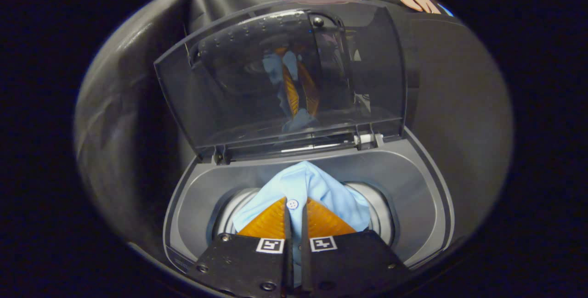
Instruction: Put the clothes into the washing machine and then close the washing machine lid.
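While the gripper (294, 206) pinched the shirt (317, 188) over the washing machine (413, 174) drum, release and lid (239, 87) closing remained.

The washing machine (413, 188) carries everything here: its grey top rim surrounds a round drum opening, and a light blue shirt (317, 188) hangs into that opening. The clear lid (229, 91) stands upright at the far edge.
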Demonstrator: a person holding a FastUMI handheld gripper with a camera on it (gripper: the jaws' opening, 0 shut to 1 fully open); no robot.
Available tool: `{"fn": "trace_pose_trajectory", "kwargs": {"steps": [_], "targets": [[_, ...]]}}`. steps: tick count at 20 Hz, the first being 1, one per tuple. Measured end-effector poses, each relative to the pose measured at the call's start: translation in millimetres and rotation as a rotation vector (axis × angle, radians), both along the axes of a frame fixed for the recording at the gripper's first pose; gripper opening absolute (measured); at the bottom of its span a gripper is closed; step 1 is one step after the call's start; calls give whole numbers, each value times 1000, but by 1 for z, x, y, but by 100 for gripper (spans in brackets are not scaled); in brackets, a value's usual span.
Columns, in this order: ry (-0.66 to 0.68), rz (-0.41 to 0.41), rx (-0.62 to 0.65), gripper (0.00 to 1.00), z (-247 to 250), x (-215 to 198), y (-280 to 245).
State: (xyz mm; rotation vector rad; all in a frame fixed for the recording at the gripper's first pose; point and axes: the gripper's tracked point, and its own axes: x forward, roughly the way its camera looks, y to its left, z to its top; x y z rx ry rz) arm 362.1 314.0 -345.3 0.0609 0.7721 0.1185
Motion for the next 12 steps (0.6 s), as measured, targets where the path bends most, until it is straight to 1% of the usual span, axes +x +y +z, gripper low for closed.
{"fn": "trace_pose_trajectory", "kwargs": {"steps": [2,4,6,9,12], "targets": [[19,-10,-17,11,-6,-2,-2],[40,-15,-18,22,-12,-5,0],[21,-1,-13,34,-5,-4,5],[-11,7,-75,67,5,-4,0],[-41,6,-97,100,26,-4,1]]}}
